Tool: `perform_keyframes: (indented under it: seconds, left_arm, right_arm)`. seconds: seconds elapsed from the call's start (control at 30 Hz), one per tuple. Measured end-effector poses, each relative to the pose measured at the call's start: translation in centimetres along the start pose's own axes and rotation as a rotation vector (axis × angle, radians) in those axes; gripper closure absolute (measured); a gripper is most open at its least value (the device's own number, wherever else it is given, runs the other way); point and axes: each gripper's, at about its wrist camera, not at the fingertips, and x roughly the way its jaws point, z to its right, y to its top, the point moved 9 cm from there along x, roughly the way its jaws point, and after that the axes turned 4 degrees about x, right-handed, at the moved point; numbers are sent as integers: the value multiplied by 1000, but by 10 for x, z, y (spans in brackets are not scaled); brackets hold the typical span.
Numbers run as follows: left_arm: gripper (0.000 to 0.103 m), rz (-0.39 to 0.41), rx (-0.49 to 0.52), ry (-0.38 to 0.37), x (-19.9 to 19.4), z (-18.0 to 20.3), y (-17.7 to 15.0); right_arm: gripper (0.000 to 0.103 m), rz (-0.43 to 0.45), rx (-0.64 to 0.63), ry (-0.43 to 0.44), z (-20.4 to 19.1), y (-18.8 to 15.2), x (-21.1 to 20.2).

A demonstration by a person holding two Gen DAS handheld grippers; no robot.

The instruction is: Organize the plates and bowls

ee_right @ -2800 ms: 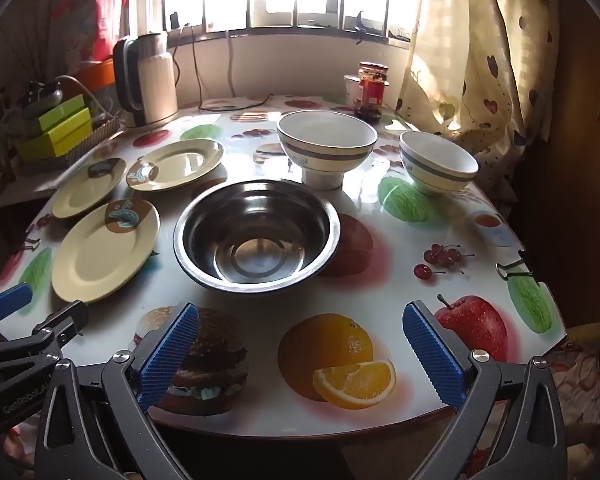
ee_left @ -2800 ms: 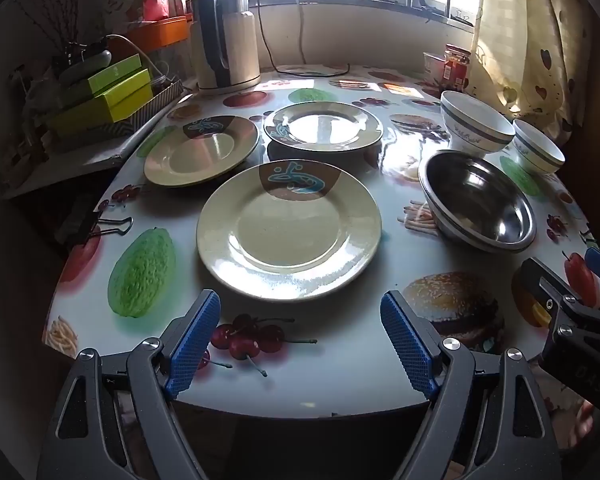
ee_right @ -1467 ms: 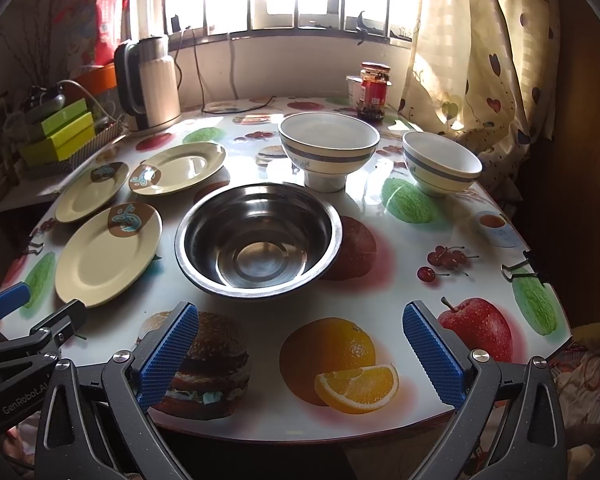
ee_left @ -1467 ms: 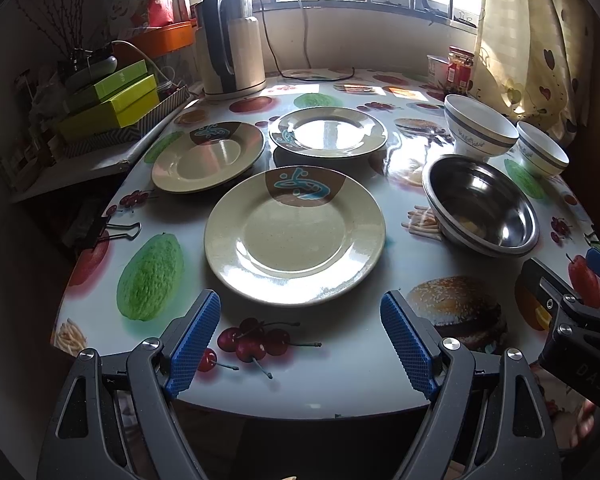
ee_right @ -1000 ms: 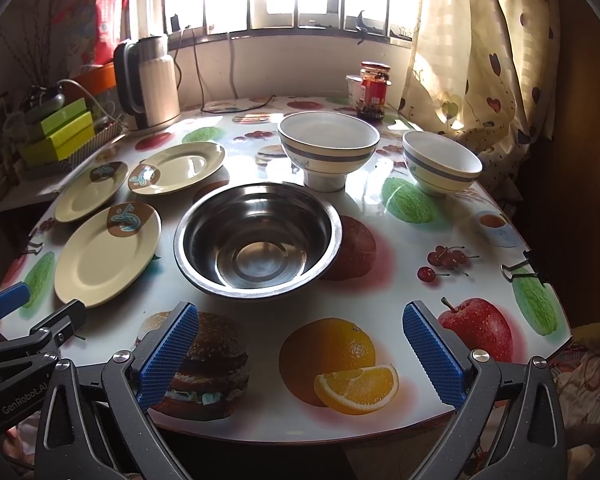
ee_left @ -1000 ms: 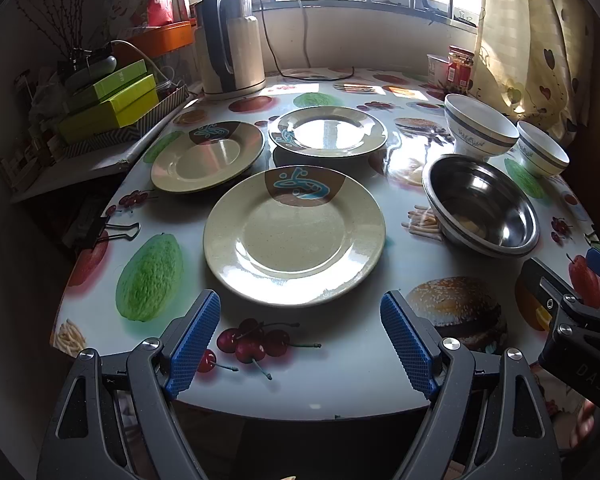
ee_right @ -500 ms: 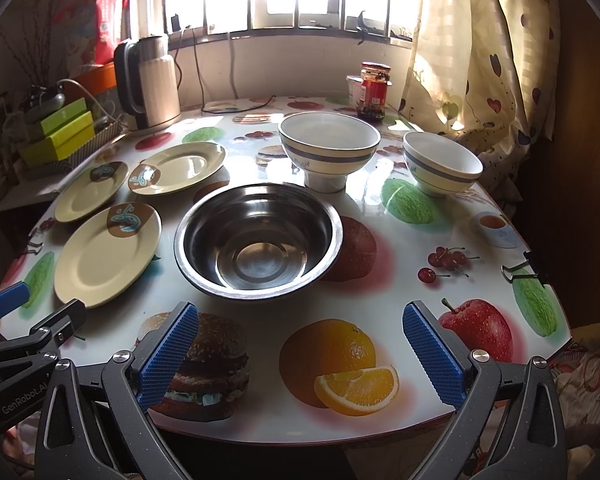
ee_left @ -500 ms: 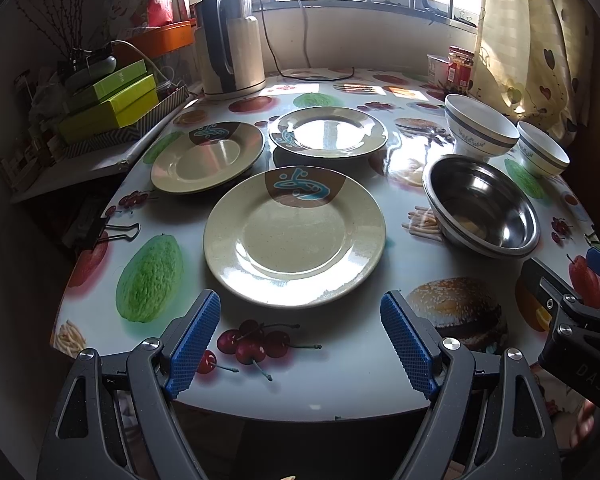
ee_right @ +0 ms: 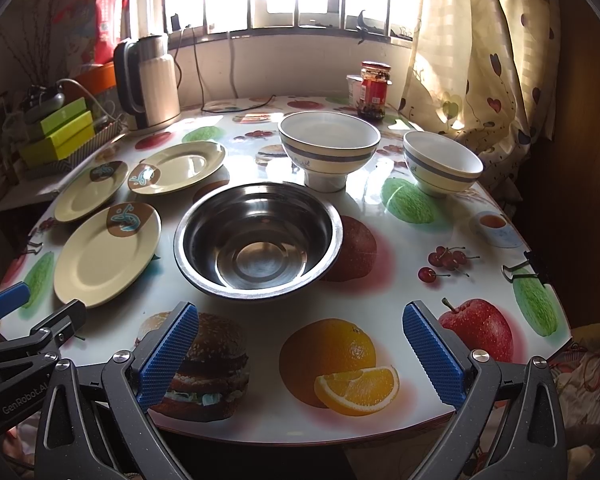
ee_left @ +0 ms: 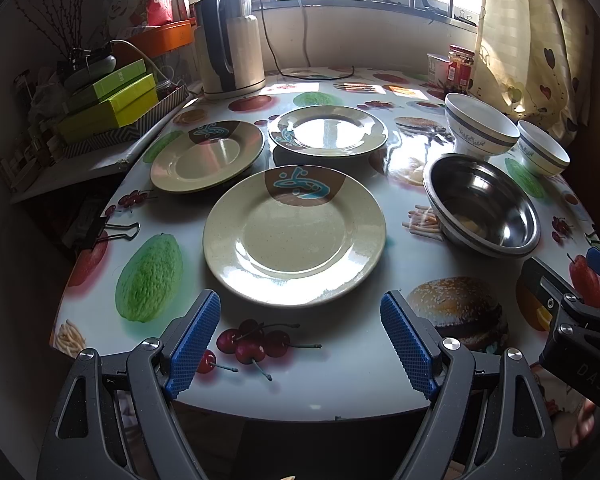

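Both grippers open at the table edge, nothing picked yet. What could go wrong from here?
1. The nearest plate lies flat on the glossy table; the left gripper may push it instead of gripping its rim.
2. The steel bowl sits close beside that plate, so the right gripper could knock them together.

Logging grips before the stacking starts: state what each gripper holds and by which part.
Nothing is held. The left gripper and the right gripper are both open at the near table edge, short of the nearest plate and the steel bowl.
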Motion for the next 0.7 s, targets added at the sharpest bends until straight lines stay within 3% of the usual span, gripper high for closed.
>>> perform_keyframes:
  seconds: [0.4,0.53,0.7]
  left_arm:
    - [20,7,-5,-9,0,-3,4]
    - [20,27,-62,-55,-2,-15,14]
    - [20,15,-150,-94,5,-42,27]
  right_arm:
    - [0,7,-2,5,0,2,1]
    - [0,54,-13,56,-7,17,-5]
    - [0,103,-102,190,-42,42,-14]
